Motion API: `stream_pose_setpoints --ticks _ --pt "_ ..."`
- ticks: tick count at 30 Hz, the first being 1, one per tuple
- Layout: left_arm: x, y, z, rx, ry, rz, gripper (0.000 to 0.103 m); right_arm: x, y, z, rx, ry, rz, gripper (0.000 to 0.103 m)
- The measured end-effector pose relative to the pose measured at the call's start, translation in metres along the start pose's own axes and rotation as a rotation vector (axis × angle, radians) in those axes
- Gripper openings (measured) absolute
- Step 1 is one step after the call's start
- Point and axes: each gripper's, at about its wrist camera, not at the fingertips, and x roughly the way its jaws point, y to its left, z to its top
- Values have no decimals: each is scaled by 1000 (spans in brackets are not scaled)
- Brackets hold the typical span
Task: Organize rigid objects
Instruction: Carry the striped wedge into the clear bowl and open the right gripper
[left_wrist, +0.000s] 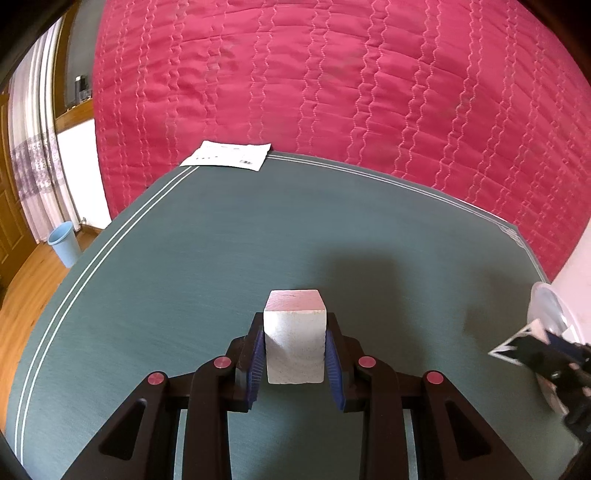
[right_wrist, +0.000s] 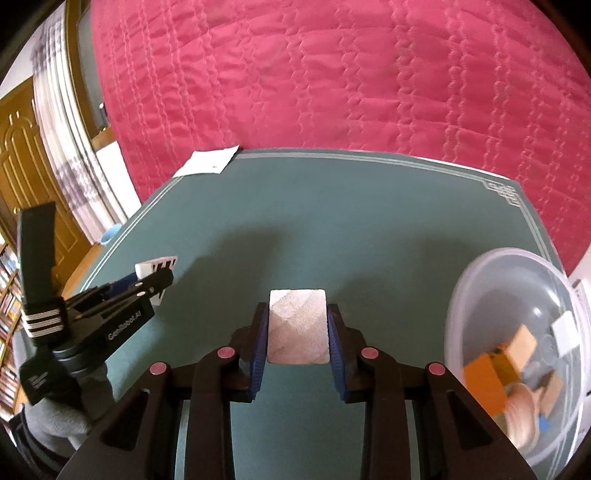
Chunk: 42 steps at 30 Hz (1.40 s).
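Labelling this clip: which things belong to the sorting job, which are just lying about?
Job:
left gripper holding a pale block
right gripper holding another block
clear bowl of blocks

Lying about:
paper sheet
blue bin

Two pale wooden blocks (left_wrist: 295, 336) (right_wrist: 297, 326), one clear bowl (right_wrist: 517, 273), one paper sheet (left_wrist: 227, 155).

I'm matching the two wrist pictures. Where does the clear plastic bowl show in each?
Left wrist: clear bowl at the far right edge, mostly cut off.
Right wrist: same bowl lower right, holding coloured blocks.
Shared landmark: white paper at the table's far left corner.
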Motion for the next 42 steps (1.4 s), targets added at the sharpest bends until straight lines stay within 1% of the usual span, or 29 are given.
stream_pose_setpoints --ticks 9,15,19,23,30,33,37,42 --pt "-2 -15 -5 45 -2 -18 31 -44 -48 -6 106 -63 -65 31" --pt "-3 -22 -8 69 -2 -25 31 -70 -93 -11 196 -107 -137 31" --pt "-4 -27 -9 82 -3 -34 31 -83 -121 -17 260 -129 -184 31" --pt "-5 -33 -12 101 -2 -40 31 -88 -145 -22 319 -140 -218 31" --pt "-3 -46 -17 145 7 -41 31 -86 -179 -32 408 -135 -210 31" --pt "-3 -49 -17 153 11 -44 31 -83 -192 -40 454 -127 -190 32" --pt "-4 -53 -16 160 19 -55 31 -82 -204 -51 486 -131 -188 32" --pt "-8 -67 -18 188 25 -76 31 -86 -217 -66 510 -137 -188 32"
